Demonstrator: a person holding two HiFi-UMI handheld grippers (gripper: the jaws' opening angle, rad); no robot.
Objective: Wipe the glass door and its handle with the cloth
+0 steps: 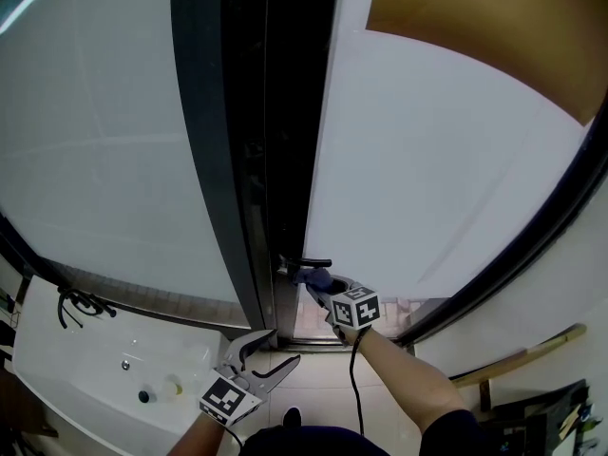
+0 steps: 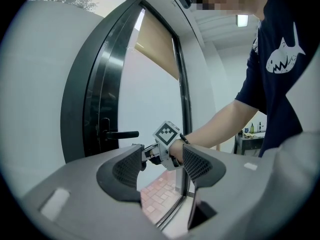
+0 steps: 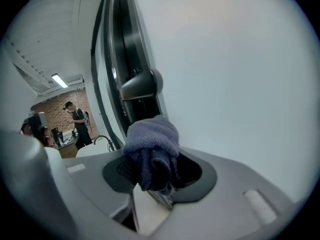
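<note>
Head view: the right gripper (image 1: 315,285) is clenched on the blue cloth (image 1: 313,275) and holds it just under the black handle (image 1: 313,263) of the glass door (image 1: 437,179), beside the dark frame (image 1: 237,160); the left gripper (image 1: 283,347) hangs lower, near the person's body, its jaws spread and empty; I judge the step in hand to be wiping the handle, though from here I cannot tell whether the cloth touches it or is just short of it

Left gripper view: its own jaws stand apart with nothing between them; beyond them the right gripper, with its marker cube (image 2: 167,132), reaches in under the handle; the person's dark shirt (image 2: 300,99) bears a white shark print (image 2: 283,59) but no words; the bottles (image 2: 259,127) far behind are too small to read

Right gripper view: the cloth is bunched and gripped between the jaws, its top just below the handle's end, with the glass to the right; the next move probably calls for lifting the cloth onto the handle and rubbing along its length, then sweeping across the glass; no brand or label shows on the door or the cloth
</note>
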